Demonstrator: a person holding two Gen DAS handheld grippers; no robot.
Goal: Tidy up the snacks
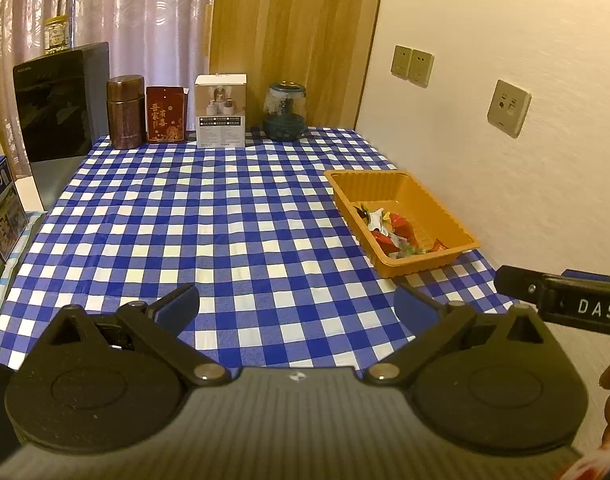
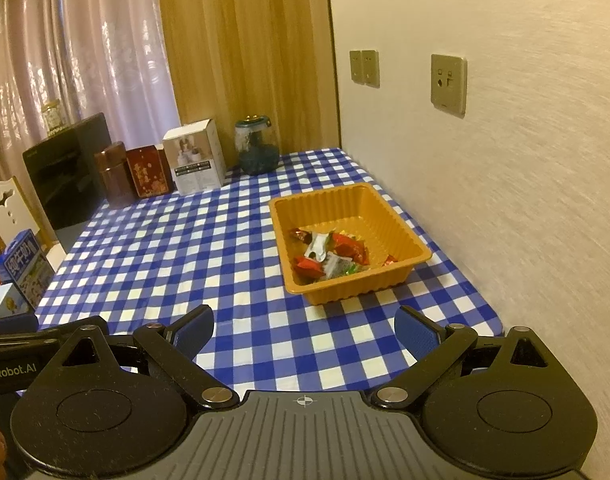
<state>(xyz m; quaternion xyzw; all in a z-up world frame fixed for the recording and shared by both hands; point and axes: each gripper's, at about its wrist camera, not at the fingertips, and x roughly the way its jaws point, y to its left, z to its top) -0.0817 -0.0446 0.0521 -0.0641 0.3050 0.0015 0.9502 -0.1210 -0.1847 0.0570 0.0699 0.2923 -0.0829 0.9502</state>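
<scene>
Blue-checked table point(image 2: 225, 248) carries our orange plastic tray point(image 2: 389, 216) of wrapped snacks point(image 2: 331, 254); our left gripper point(image 1: 297, 306) and right gripper point(image 2: 305, 330) hover spread, empty.

Both views are dim and warm, with a yellowish cast over the wall point(image 2: 505, 160) and the wooden panel point(image 1: 289, 40). The brightest patch is the sheer curtain point(image 1: 145, 20), lit from behind and slightly blown out in its folds. Shadows on the checked tablecloth point(image 1: 225, 220) are soft and faint. The fisheye lens bends straight edges strongly toward the frame borders, and the corners go black. The right wrist view shows streaky smearing on the wall, and fine detail is grainy throughout.
</scene>
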